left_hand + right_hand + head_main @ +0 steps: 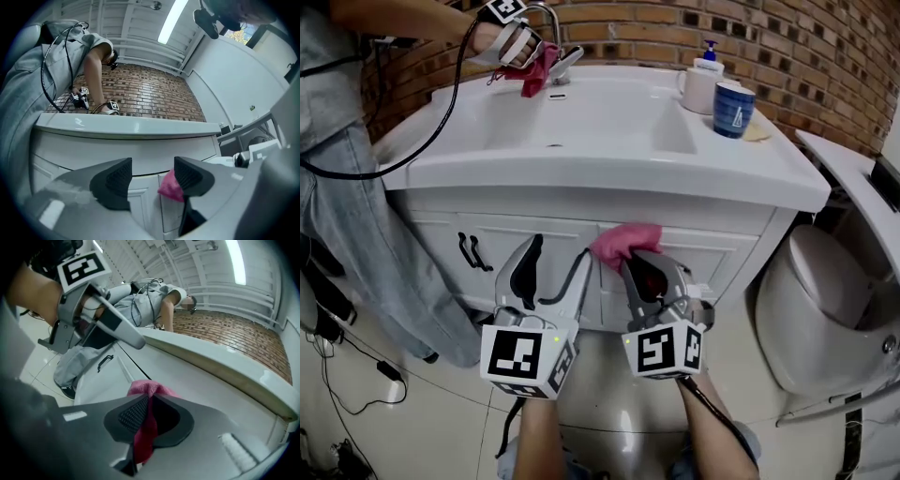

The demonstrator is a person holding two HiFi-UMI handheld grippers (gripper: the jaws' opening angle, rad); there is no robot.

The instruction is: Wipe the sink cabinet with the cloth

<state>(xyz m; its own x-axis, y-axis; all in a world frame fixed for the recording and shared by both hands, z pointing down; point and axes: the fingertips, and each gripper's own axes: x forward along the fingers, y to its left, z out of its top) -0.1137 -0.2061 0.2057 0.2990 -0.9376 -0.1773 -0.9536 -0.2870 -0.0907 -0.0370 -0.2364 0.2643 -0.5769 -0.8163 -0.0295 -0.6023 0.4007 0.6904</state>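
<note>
While the fingers of the right gripper [148,414] clench the pink cloth [625,241] against the sink cabinet [727,251], the left gripper [152,174] hangs released beside it. Up on the counter [609,174], a blue cup [733,109] and a white mug [697,90] show no contents. Another person [352,187] crowds the left, holding a red cloth [536,75] at the faucet [549,21].

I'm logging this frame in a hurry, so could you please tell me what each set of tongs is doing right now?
Left tongs: open, nothing between them.
Right tongs: shut on the pink cloth.
</note>
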